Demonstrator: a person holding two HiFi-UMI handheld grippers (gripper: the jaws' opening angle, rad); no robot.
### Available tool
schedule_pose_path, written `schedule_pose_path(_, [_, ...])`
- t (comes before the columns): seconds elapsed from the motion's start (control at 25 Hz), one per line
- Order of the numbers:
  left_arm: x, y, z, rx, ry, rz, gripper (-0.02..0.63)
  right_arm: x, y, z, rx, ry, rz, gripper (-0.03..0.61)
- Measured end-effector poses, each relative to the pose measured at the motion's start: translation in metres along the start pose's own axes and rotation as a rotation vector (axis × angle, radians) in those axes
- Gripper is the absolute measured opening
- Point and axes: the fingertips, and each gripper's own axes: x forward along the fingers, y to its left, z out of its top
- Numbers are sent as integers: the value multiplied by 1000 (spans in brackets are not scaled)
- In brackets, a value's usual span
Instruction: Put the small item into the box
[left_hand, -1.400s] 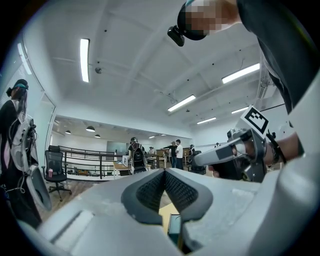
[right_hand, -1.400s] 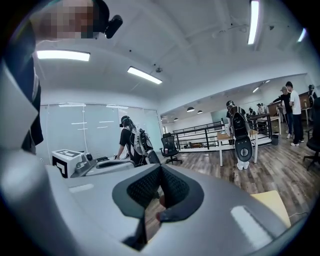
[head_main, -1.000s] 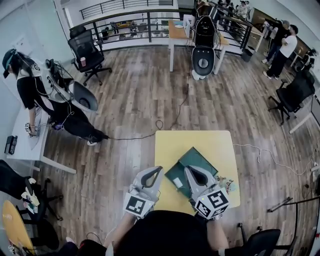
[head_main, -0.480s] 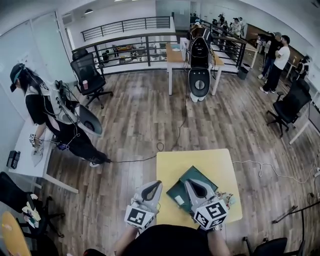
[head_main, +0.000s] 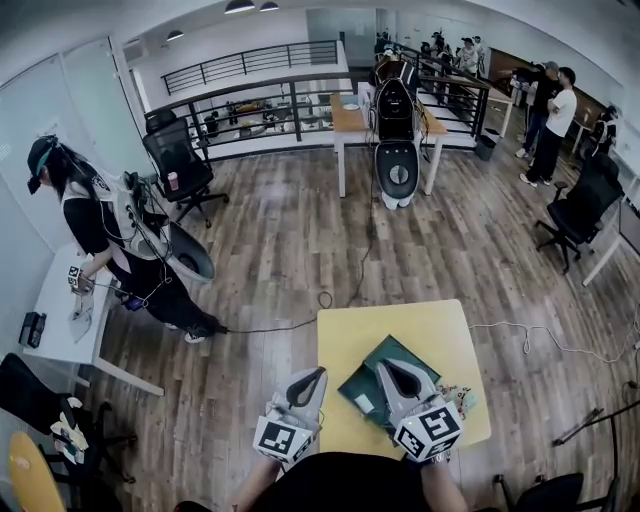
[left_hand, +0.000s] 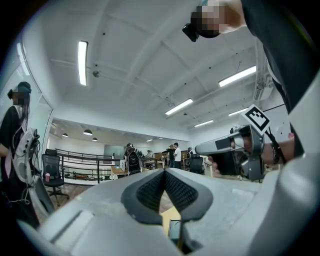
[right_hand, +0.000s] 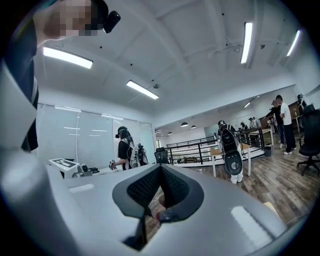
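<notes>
A dark green box (head_main: 367, 373) lies on the yellow table (head_main: 420, 325), with a small white piece (head_main: 365, 403) at its near corner. A cluster of small colourful items (head_main: 463, 400) sits at the table's right edge. My left gripper (head_main: 318, 376) is shut and empty, held over the table's near left edge. My right gripper (head_main: 386, 366) is shut, its tip over the box's near side. In the left gripper view the left gripper (left_hand: 164, 171) has its jaws together, with the right gripper (left_hand: 235, 149) beside it. In the right gripper view the right gripper (right_hand: 161, 168) points level across the room.
A person (head_main: 95, 225) in recording gear stands at a white desk on the left. A black cable (head_main: 300, 322) runs over the wooden floor to the table. Office chairs (head_main: 178, 160), a white and black pod (head_main: 397, 150) and standing people (head_main: 552, 110) are further back.
The head view has tilted up, so the table and both grippers sit lower in the picture. Both grippers keep their places over the table and stay shut.
</notes>
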Motion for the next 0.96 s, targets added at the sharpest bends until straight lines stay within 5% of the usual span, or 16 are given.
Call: schedule_pose_path(0.96, [-11, -7, -5, -34, -1, 13, 2, -5, 14, -10, -12, 22, 33, 2])
